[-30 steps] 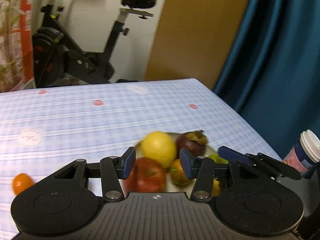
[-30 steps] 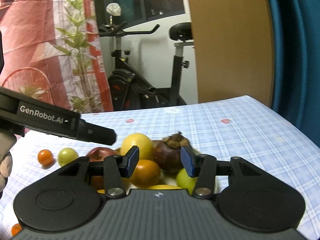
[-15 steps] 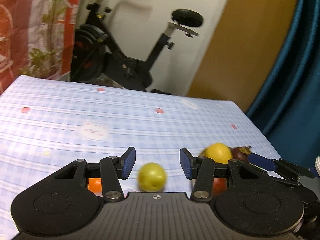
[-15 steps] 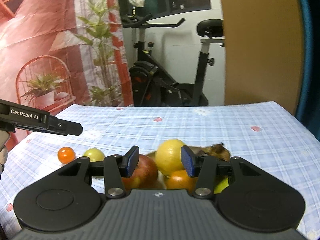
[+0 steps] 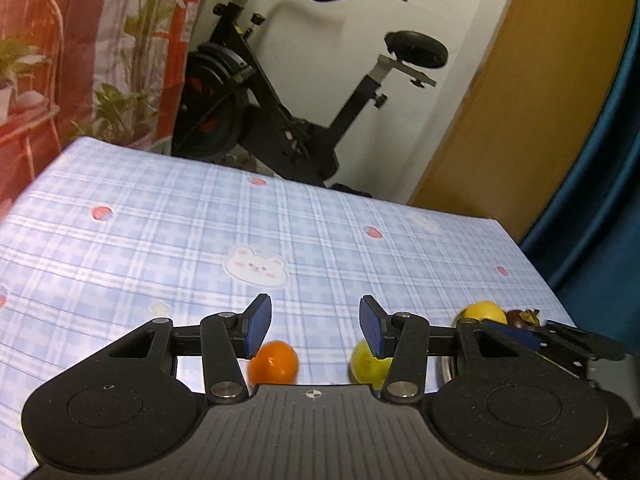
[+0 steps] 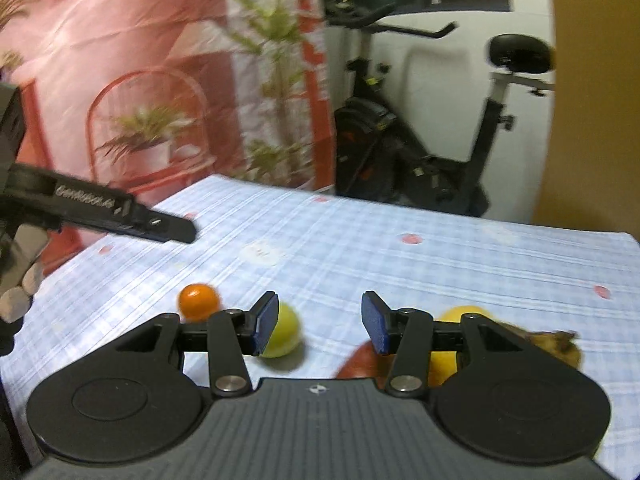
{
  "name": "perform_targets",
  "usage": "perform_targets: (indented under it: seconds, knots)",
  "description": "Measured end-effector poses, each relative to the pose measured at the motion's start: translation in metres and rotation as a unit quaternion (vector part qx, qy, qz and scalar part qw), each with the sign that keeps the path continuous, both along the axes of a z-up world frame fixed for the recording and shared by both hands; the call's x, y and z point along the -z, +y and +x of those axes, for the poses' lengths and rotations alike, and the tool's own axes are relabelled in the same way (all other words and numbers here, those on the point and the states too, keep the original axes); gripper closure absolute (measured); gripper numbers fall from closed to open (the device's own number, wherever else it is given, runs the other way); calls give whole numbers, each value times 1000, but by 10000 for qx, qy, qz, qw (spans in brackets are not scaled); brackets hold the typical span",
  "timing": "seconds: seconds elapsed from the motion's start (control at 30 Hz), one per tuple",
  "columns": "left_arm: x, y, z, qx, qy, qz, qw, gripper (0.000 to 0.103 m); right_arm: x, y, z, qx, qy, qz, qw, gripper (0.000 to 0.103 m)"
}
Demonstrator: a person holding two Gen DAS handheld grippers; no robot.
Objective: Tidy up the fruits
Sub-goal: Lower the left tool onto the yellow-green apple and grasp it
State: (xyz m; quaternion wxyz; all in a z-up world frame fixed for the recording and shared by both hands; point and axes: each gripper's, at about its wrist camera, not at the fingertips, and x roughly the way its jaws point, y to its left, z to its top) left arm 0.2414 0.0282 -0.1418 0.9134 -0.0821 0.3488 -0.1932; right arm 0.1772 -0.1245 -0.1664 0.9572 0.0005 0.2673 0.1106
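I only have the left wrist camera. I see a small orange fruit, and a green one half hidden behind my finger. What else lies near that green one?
Observer: The right wrist view shows a red apple to the right of the green fruit, with a gap between them.
Operator: Is the right gripper holding anything?
Observer: No. The right gripper is open, with only tablecloth showing between its pads.
Operator: How does my left gripper look from there?
Observer: The left gripper juts in from the left edge, and its tip is not touching the small orange fruit.
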Motion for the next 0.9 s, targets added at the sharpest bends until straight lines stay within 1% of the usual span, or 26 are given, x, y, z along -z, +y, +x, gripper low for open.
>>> perform_targets:
  seconds: [0.1, 0.23, 0.37, 0.53, 0.67, 0.9]
  knots:
    - [9, -8, -1, 173, 95, 5, 9998, 52, 7, 15, 10, -246, 191, -190, 9993, 53]
    - [21, -18, 1, 358, 266, -37, 9990, 52, 19, 35, 21, -390, 449, -440, 9973, 53]
    - [34, -23, 6, 428, 487, -187, 9977, 52, 29, 45, 30, -444, 599, -617, 9953, 53]
    - [44, -27, 9, 504, 579, -362, 9964, 52, 35, 47, 41, -371, 714, -575, 9951, 53]
    - [50, -29, 15, 543, 695, -484, 9949, 52, 35, 49, 44, -395, 780, -562, 9946, 53]
    - [60, -33, 20, 650, 863, -600, 9923, 52, 39, 54, 50, -426, 841, -736, 9928, 54]
